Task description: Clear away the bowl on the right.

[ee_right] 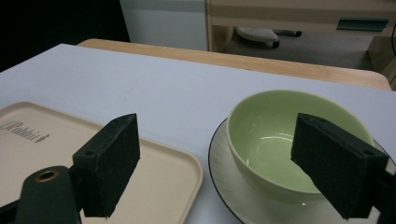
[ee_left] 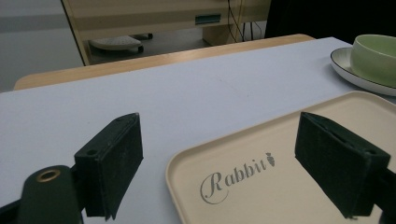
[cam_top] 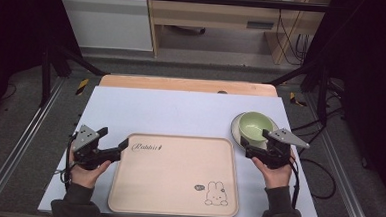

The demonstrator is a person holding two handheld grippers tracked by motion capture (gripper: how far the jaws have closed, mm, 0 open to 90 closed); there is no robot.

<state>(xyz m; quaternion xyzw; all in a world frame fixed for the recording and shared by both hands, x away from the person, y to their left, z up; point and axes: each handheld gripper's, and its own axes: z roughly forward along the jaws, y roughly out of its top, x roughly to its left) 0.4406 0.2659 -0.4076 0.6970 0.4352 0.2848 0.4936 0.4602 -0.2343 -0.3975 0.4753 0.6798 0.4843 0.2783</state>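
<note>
Tray: flat on desk, long axis left-right.
Left gripper: jaws wide, straddling tray corner, empty.
Right gripper: jaws wide, empty, at green bowl.

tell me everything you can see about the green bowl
The pale green, glossy, ceramic-looking round bowl is empty and upright, sitting on a white saucer with a dark rim on the pale blue table cover, just beyond the far right corner of the beige rabbit-print tray. Light glints off its smooth inside. The right tool, jaws open, sits at its near side; whether it touches is unclear.
</note>
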